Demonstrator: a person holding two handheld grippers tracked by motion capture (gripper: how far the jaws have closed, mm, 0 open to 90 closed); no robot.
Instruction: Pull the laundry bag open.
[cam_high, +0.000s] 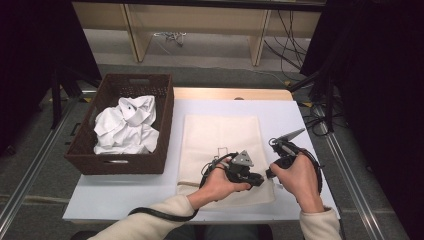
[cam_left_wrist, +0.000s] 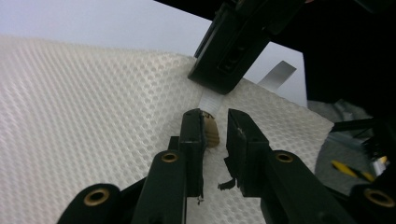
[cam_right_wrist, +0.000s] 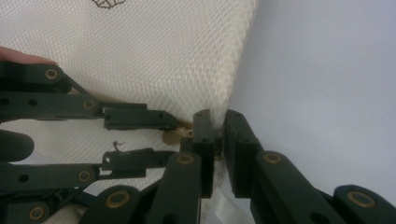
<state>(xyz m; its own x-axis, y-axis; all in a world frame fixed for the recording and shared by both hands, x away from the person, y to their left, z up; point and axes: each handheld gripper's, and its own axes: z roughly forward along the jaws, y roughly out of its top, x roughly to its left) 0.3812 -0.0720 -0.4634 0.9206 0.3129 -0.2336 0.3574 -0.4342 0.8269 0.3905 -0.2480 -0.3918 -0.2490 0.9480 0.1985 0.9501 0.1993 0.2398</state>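
1 mesh bag (cam_right_wrist: 154, 56) edge, seemingly in right gripper (cam_right_wrist: 218, 130)

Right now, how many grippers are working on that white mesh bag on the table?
2. The left gripper and right gripper meet at the mesh bag's near right corner; the right one pinches its edge.

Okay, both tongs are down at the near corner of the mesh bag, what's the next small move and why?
Probably close the left tongs on the tan zipper pull. It sits between their jaws, which aren't pressing it yet, while the right tongs already pinch the mesh bag at its edge, bracing it.
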